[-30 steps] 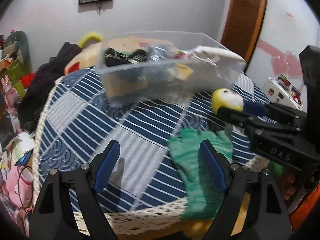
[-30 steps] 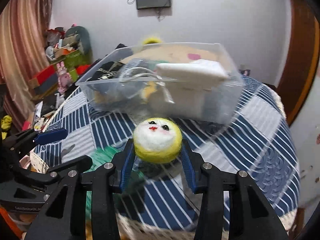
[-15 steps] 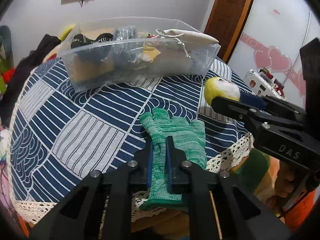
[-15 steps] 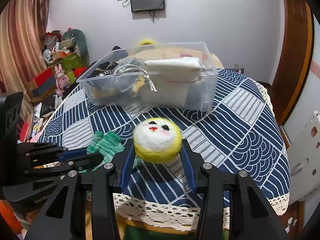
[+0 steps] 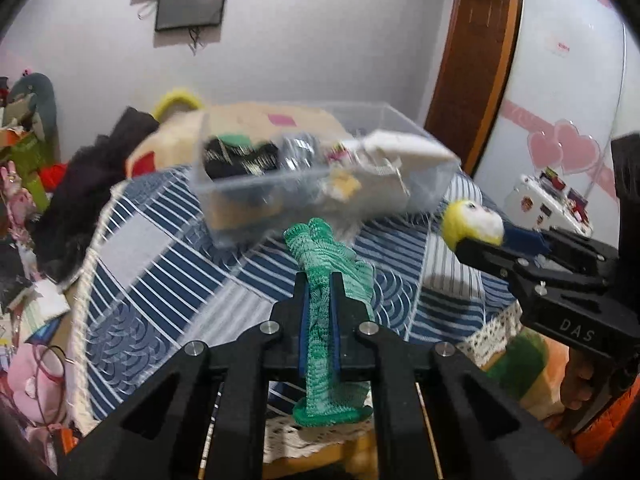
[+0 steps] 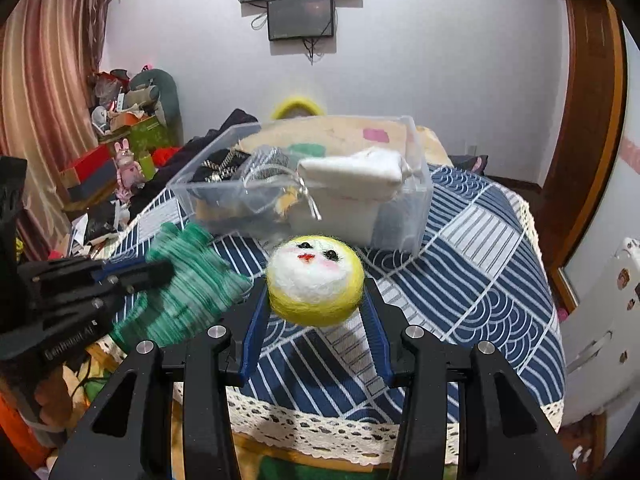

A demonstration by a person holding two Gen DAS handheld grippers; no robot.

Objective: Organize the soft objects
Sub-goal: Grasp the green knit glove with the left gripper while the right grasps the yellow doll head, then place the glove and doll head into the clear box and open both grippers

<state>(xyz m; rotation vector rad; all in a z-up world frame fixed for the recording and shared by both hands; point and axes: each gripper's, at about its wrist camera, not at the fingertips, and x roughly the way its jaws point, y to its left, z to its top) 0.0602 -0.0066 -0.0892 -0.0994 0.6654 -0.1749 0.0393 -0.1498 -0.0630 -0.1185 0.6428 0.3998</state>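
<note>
My left gripper (image 5: pixel 319 280) is shut on a green knitted glove (image 5: pixel 326 264) and holds it above the table; the glove hangs from the jaws and also shows blurred in the right wrist view (image 6: pixel 188 280). My right gripper (image 6: pixel 316 300) is shut on a yellow and white felt ball with a face (image 6: pixel 315 280), held above the table's front; the ball shows at the right in the left wrist view (image 5: pixel 472 226). A clear plastic bin (image 6: pixel 404 216) with several soft items stands beyond both grippers on the blue patterned tablecloth (image 6: pixel 488 280).
The tablecloth has a lace edge (image 6: pixel 360 432) at the front. Clutter of boxes and toys (image 6: pixel 120 152) lies to the left, a brown door frame (image 6: pixel 588 120) at the right. A screen (image 6: pixel 300 20) hangs on the back wall.
My left gripper closed on the green glove and has lifted it off the table toward the bin. My right gripper keeps the felt ball and has risen slightly.
</note>
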